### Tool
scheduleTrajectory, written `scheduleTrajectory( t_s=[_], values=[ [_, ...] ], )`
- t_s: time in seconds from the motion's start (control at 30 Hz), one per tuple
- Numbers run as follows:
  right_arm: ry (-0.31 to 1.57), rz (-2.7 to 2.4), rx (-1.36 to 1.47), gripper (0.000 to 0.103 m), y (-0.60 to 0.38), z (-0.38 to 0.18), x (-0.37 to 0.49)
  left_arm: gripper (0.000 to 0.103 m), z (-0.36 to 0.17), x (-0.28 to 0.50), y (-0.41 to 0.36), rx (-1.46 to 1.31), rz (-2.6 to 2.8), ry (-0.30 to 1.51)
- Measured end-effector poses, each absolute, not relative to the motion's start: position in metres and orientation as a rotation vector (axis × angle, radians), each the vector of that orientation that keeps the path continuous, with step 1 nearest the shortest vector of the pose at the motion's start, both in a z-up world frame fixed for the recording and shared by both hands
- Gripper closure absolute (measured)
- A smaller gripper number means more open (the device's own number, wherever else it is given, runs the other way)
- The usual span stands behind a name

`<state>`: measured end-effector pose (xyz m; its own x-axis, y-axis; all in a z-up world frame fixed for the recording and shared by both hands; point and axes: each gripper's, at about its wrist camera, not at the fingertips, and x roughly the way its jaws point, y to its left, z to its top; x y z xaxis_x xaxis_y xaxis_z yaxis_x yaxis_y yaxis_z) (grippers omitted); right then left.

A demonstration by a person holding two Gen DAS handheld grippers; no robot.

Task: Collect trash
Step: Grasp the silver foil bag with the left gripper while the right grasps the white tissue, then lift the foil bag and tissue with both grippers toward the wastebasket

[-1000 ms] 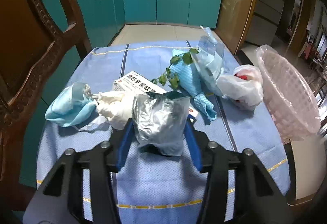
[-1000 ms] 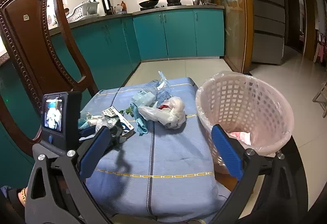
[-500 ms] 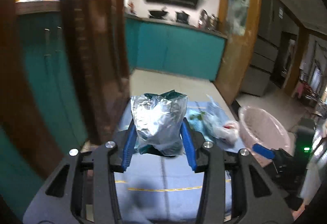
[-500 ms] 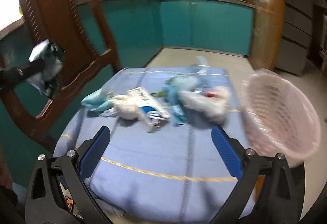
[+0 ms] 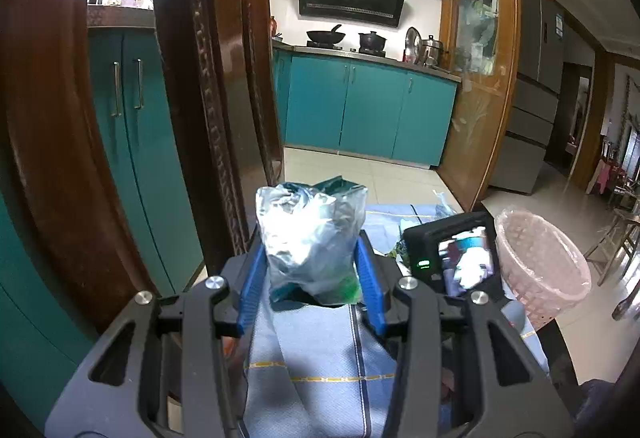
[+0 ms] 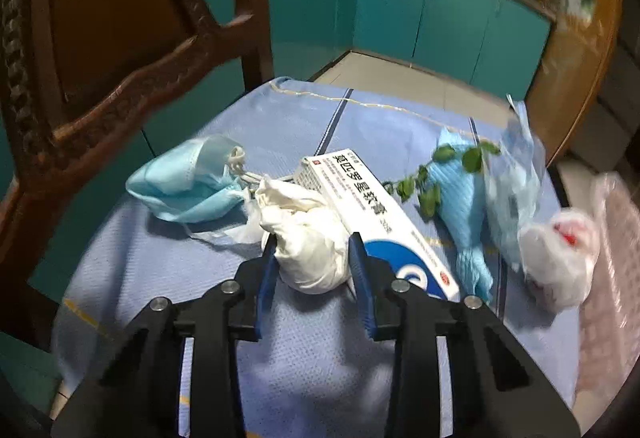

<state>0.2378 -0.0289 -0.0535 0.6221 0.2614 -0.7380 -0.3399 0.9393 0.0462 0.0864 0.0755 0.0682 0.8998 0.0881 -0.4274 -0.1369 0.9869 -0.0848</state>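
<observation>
My left gripper (image 5: 311, 270) is shut on a crumpled silver foil bag (image 5: 310, 238) and holds it above the near end of the blue-clothed table (image 5: 320, 350). My right gripper (image 6: 314, 250) is down on the cloth with its blue fingers on both sides of a white crumpled wad (image 6: 308, 238); the jaws look closed against it. On the table lie a blue face mask (image 6: 188, 178), a white medicine box (image 6: 376, 214), a blue wrapper with a leafy sprig (image 6: 460, 190), a clear plastic bag (image 6: 516, 190) and a white plastic bag (image 6: 560, 258). The pink basket (image 5: 540, 266) stands at the right.
A carved wooden chair (image 6: 100, 38) stands close at the table's left side; it also shows in the left wrist view (image 5: 180, 118). The right gripper's body with its screen (image 5: 452, 250) sits between my left gripper and the basket. Teal cabinets (image 5: 368, 110) line the back.
My left gripper has lifted the foil bag up and back from the table. My right gripper has dropped toward the trash pile and narrowed from wide open around the white wad.
</observation>
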Motion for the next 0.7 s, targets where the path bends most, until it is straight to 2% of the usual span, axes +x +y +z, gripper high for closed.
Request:
scheduleTrajectory(
  t_s=[0.23,0.37,0.53,0.7],
  values=[
    [0.710,0.381,-0.002,0.071,-0.104,0.011,0.170,0.059,0.067,0.092,0.067,-0.118,0.054,0.470],
    [0.663,0.333,0.058,0.071,-0.149,0.036,0.134,0.059,0.056,0.099,0.046,-0.101,0.009,0.555],
    [0.683,0.281,0.144,0.071,-0.180,0.028,0.108,0.059,0.042,0.102,0.019,-0.070,-0.061,0.626],
    [0.681,0.257,0.115,0.071,-0.181,0.028,0.104,0.059,0.028,0.104,-0.001,-0.027,-0.079,0.667]
  ],
)
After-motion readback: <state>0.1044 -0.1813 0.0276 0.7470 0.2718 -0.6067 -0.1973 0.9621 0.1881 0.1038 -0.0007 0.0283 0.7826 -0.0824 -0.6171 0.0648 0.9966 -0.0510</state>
